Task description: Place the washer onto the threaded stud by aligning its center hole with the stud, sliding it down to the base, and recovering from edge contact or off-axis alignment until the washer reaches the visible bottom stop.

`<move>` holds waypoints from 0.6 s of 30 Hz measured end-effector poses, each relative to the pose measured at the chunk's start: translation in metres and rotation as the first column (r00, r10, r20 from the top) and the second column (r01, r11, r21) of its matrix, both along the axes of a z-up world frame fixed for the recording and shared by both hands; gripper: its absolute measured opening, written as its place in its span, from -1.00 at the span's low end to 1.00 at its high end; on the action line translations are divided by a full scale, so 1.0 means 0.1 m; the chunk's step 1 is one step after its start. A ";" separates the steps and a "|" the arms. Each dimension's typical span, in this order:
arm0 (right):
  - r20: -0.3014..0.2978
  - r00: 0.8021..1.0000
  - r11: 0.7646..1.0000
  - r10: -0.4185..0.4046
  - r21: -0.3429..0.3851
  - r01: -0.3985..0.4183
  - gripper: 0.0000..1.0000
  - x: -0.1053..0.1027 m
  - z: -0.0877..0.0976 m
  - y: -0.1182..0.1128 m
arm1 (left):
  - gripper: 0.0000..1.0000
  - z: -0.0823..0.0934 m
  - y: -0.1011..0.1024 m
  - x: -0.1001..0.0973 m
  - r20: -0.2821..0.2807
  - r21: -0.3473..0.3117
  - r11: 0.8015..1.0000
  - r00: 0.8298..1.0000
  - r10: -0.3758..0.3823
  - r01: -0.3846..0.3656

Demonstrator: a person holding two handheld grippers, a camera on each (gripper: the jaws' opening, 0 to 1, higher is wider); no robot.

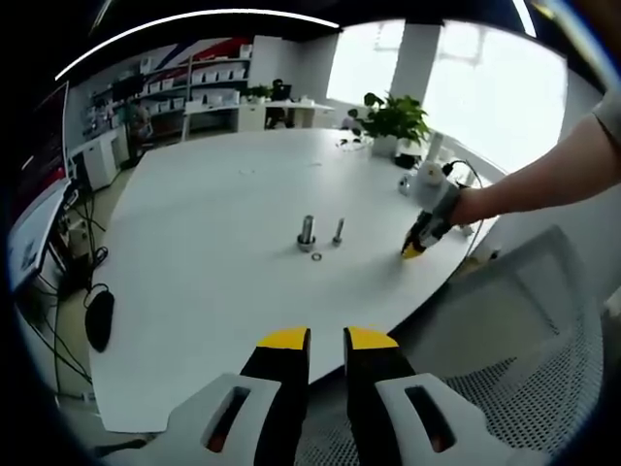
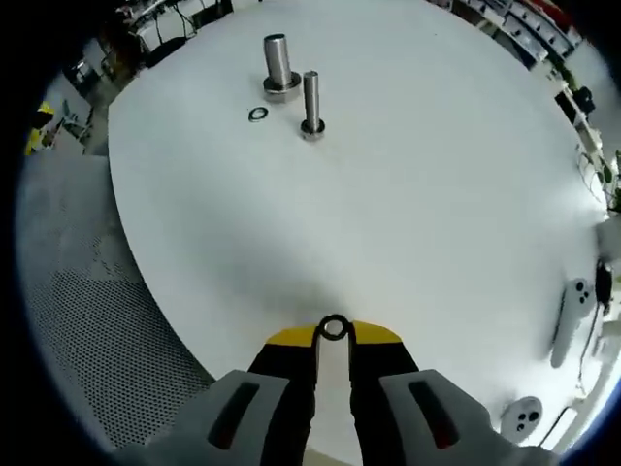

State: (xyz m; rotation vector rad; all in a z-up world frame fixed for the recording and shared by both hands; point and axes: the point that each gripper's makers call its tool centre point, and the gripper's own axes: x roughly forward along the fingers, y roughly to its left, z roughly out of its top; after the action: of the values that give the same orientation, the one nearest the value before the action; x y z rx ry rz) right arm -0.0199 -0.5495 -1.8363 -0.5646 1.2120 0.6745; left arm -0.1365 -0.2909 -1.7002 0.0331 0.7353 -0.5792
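Observation:
Two upright threaded studs stand near the table's middle: a thick one [image 1: 307, 233] [image 2: 277, 63] and a thinner one [image 1: 339, 231] [image 2: 310, 102]. A loose washer [image 1: 316, 256] [image 2: 257, 115] lies flat on the table beside them. My right gripper [image 2: 334, 335] [image 1: 414, 248] is shut on a second small washer [image 2: 334, 328], pinched at its fingertips over the near table edge, well short of the studs. A person's hand holds that gripper in the left gripper view. My left gripper [image 1: 328, 340] hovers at the table's near edge with a narrow gap between its jaws and nothing in it.
The white table [image 1: 213, 291] [image 2: 437, 194] is wide and round-edged. A grey mesh chair [image 1: 524, 340] [image 2: 97, 320] sits beside it. A potted plant [image 1: 393, 121] stands at the far edge. White controllers [image 2: 572, 311] lie to the right.

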 end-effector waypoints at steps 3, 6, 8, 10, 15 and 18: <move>0.052 0.997 0.998 0.063 0.027 -0.064 -0.74 0.15 0.14 0.25 | -0.78 0.00 0.00 0.00 0.001 -0.001 1.000 1.000 0.000 0.000; 0.105 0.991 0.995 0.077 0.056 -0.084 -0.74 0.34 0.31 0.45 | -0.78 0.00 0.00 0.00 0.001 -0.001 1.000 1.000 0.000 0.000; 0.119 0.990 0.993 0.081 0.072 -0.090 -0.74 0.43 0.38 0.53 | -0.78 0.00 0.00 0.00 0.001 -0.001 1.000 1.000 -0.001 0.001; 0.115 0.989 0.991 0.092 0.088 -0.102 -0.74 0.46 0.41 0.60 | -0.78 0.00 0.00 0.00 0.000 0.000 1.000 1.000 0.001 -0.001; 0.166 0.976 0.985 0.138 0.083 -0.154 -0.74 0.62 0.53 0.73 | -0.78 0.00 0.00 0.00 0.000 0.000 1.000 1.000 -0.002 0.002; 0.187 0.971 0.983 0.150 0.081 -0.167 -0.74 0.69 0.58 0.78 | -0.78 0.00 0.00 0.00 0.000 -0.001 1.000 1.000 -0.002 0.002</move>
State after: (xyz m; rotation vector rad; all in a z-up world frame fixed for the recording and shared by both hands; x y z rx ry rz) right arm 0.0492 -0.4712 -1.7782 -0.6328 0.9666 0.7955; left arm -0.1364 -0.2910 -1.7003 0.0333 0.7347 -0.5813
